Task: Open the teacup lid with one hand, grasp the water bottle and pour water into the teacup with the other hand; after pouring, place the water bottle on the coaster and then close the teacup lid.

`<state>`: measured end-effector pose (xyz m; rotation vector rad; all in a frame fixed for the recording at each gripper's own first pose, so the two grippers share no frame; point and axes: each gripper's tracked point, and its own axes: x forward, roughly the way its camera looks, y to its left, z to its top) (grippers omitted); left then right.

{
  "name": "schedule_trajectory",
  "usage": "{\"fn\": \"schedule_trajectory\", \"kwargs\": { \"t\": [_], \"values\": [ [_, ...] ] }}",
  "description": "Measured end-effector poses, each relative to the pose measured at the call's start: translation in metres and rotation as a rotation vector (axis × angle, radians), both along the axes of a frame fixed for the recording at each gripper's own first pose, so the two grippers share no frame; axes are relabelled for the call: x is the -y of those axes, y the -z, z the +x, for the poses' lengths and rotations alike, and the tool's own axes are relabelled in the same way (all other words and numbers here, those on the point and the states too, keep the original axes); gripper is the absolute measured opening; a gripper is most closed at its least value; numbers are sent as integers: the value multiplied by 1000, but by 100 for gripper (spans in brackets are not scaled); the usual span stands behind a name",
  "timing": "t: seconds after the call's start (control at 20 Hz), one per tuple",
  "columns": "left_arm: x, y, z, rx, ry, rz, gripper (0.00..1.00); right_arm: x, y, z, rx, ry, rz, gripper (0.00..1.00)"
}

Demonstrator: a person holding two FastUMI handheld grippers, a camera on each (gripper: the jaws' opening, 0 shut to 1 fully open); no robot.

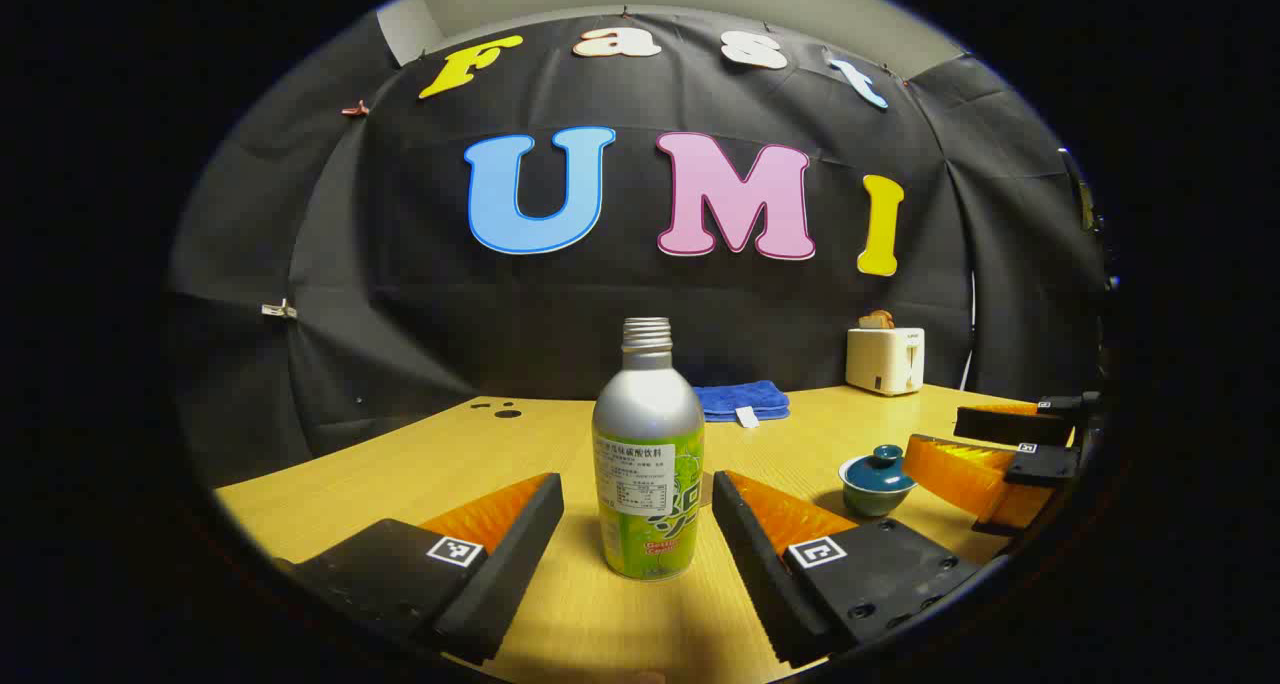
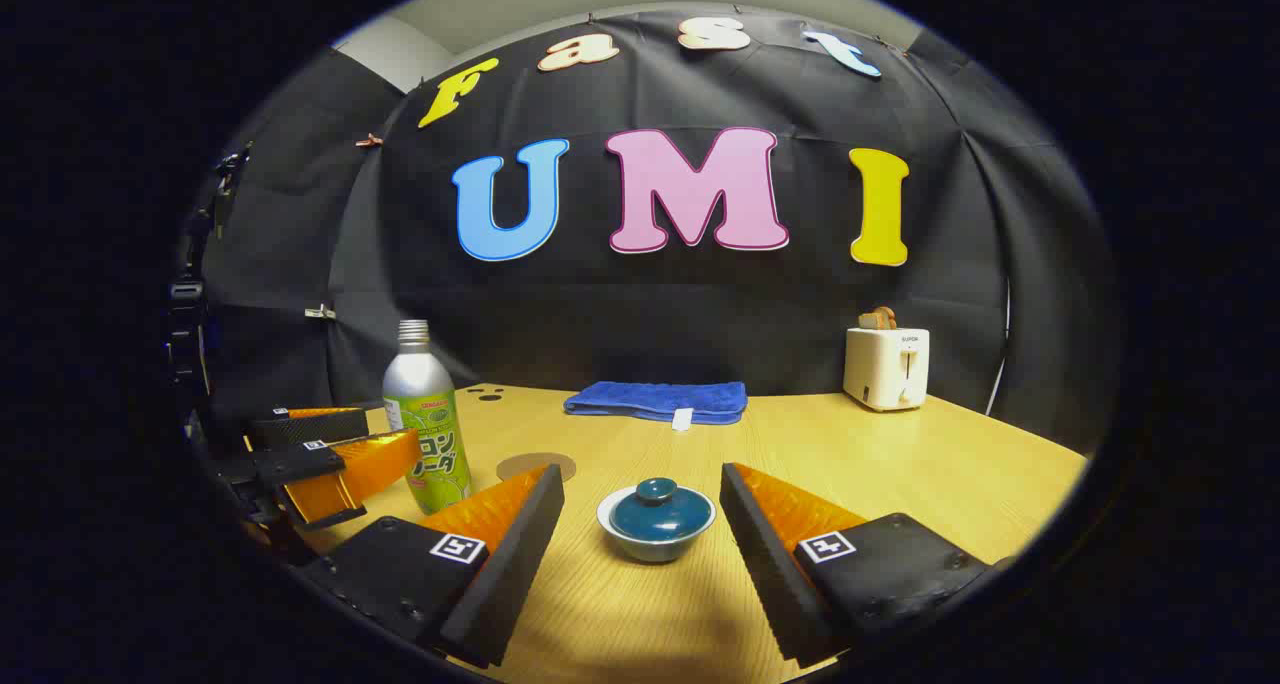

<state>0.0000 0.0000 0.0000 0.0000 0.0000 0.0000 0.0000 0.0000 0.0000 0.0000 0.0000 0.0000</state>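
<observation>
A silver and green water bottle (image 1: 648,464) with no cap stands upright on the wooden table, straight ahead of my open left gripper (image 1: 635,524), whose fingers flank it without touching. The teacup (image 2: 656,522), white with a dark teal lid on it, sits between and just beyond the fingers of my open right gripper (image 2: 640,534). In the left gripper view the teacup (image 1: 876,481) is at the right, with the right gripper (image 1: 985,454) beside it. The right gripper view has the bottle (image 2: 425,432) at the left next to the left gripper (image 2: 330,454). A round brown coaster (image 2: 537,465) lies behind the teacup.
A folded blue towel (image 2: 657,401) lies at the back of the table (image 2: 900,464) by the cloth wall. A white toaster (image 2: 886,365) with bread in it stands at the back right. Small holes (image 1: 507,412) mark the tabletop at the back left.
</observation>
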Motion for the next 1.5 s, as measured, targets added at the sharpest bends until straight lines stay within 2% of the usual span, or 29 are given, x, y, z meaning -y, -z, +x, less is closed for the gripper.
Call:
{"fn": "schedule_trajectory", "kwargs": {
  "t": [0.35,0.6,1.1,1.45,1.5],
  "values": [
    [2,1,4,4,28,1,95,0,2,8,3,2,0,97],
    [0,0,11,4,50,0,95,-4,2,20,0,-38,1,97],
    [1,0,12,5,61,0,95,-1,3,26,1,-17,-1,97],
    [-1,1,12,5,50,0,95,3,8,52,-36,-7,-31,98],
    [-1,1,12,5,50,0,95,4,10,54,-46,-1,-45,95]
  ]
}}
